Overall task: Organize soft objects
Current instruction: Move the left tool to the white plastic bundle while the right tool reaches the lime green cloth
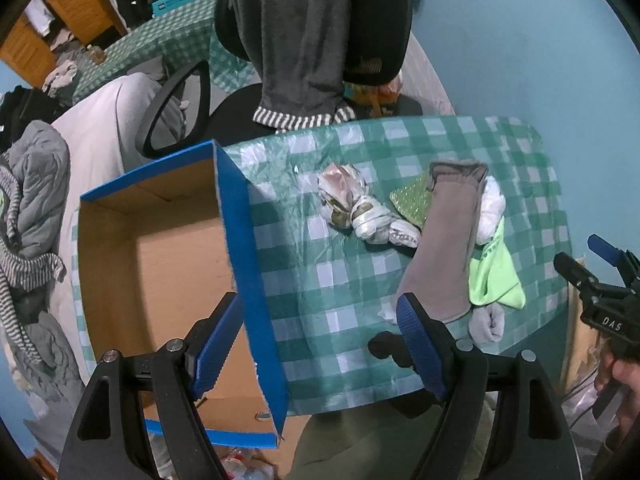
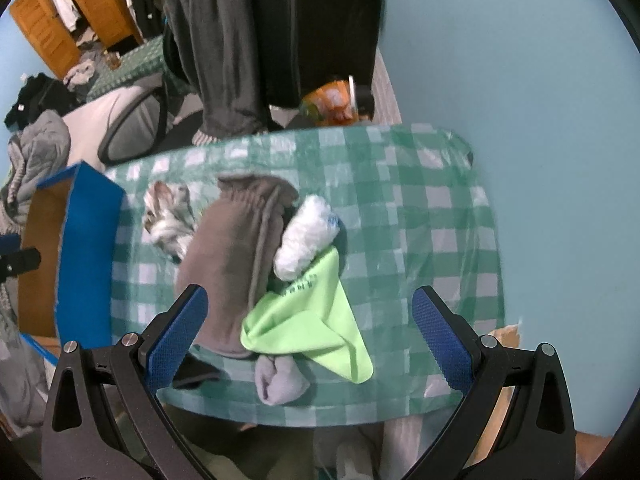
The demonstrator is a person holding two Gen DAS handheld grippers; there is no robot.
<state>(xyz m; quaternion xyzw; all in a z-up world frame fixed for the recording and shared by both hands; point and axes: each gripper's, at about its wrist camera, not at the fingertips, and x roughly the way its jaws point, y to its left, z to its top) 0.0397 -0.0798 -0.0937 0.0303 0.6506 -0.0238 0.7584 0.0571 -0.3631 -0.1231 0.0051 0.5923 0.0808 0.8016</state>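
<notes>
your right tongs (image 2: 310,344), spread and empty, hover over the green cloth (image 2: 310,320); left tongs (image 1: 320,344), also spread, straddle the box (image 1: 256,280) wall.

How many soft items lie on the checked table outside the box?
7, perhaps more hidden: patterned bundle nearest the box, glittery green piece, brown sock, white roll, lime cloth, grey sock, black item.

A pale blue wall (image 2: 520,80) backs a black office chair (image 1: 380,20), with wooden cupboards (image 2: 48,32) far left.
</notes>
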